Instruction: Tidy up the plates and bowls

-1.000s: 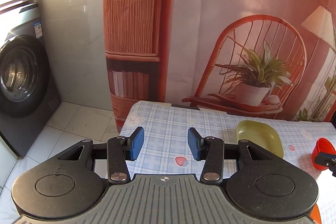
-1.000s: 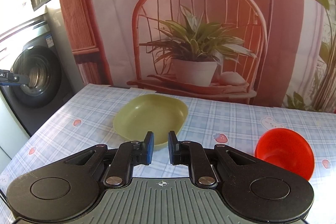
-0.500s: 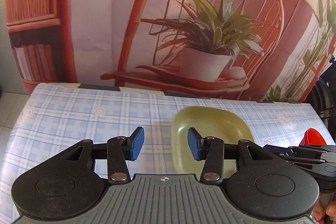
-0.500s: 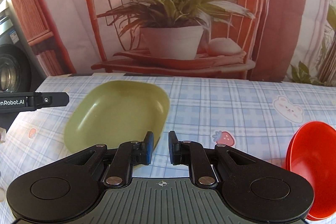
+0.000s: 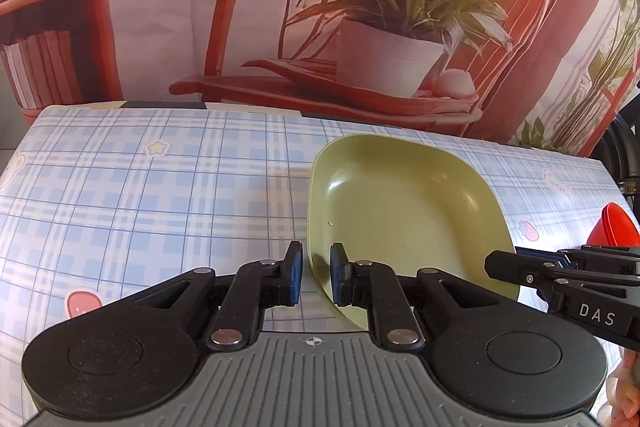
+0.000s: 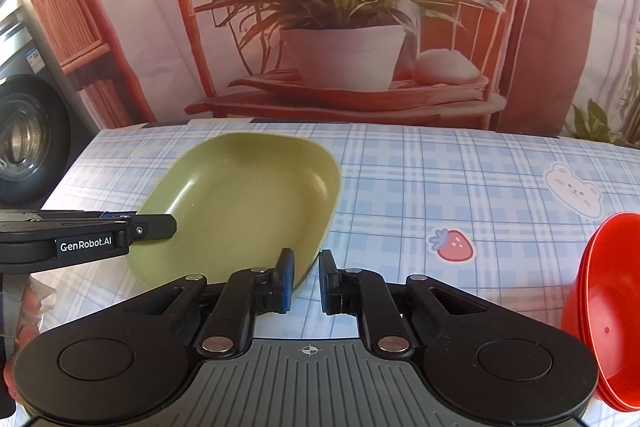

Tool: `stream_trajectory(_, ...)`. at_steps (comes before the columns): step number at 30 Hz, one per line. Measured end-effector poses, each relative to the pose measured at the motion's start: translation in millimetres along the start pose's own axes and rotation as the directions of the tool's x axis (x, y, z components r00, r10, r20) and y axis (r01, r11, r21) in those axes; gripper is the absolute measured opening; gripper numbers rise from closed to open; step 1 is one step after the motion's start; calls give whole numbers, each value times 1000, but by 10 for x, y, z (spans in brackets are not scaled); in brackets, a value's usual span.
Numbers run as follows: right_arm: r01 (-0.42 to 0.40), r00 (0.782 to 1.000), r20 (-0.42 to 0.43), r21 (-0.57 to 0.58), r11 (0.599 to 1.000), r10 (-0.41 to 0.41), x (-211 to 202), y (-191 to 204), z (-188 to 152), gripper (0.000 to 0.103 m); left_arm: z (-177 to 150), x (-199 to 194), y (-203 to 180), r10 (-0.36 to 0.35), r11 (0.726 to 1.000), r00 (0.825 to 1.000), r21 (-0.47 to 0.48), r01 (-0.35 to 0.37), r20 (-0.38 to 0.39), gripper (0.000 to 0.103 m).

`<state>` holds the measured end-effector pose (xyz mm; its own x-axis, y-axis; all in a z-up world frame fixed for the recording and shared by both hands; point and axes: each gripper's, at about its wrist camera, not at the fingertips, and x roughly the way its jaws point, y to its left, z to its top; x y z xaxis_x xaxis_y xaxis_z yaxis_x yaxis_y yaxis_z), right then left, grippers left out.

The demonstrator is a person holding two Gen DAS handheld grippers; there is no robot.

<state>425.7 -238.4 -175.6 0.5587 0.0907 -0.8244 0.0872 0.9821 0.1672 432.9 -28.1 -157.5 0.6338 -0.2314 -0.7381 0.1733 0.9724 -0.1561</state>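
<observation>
A green square plate (image 5: 404,215) lies on the checked tablecloth; it also shows in the right wrist view (image 6: 240,203). My left gripper (image 5: 316,279) has its jaws narrowed around the plate's near left rim, one pad inside and one outside. My right gripper (image 6: 306,281) is narrowly open at the plate's near right corner, its left pad over the rim, holding nothing. Red bowls (image 6: 612,307) stacked together sit at the right edge; they also show in the left wrist view (image 5: 614,227).
The table (image 5: 140,195) has a blue checked cloth with strawberry and bear prints. A printed backdrop of a chair and potted plant hangs behind. A washing machine (image 6: 24,143) stands left of the table.
Both grippers moved closer to the green plate. My left gripper's jaws narrowed from wide open onto the plate's rim. My right gripper shifted left, nearer the plate's corner.
</observation>
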Motion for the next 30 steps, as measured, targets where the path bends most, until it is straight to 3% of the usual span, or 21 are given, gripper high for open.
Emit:
stream_trajectory(13, -61, 997, 52, -8, 998, 62, -547, 210, -48, 11, -87, -755, -155, 61, 997, 997, 39, -63, 51, 13)
stream_trajectory(30, -93, 978, 185, -14, 996, 94, -1427, 255, -417, 11, -371, -1654, -541, 131, 991, 981, 20, -135, 140, 13)
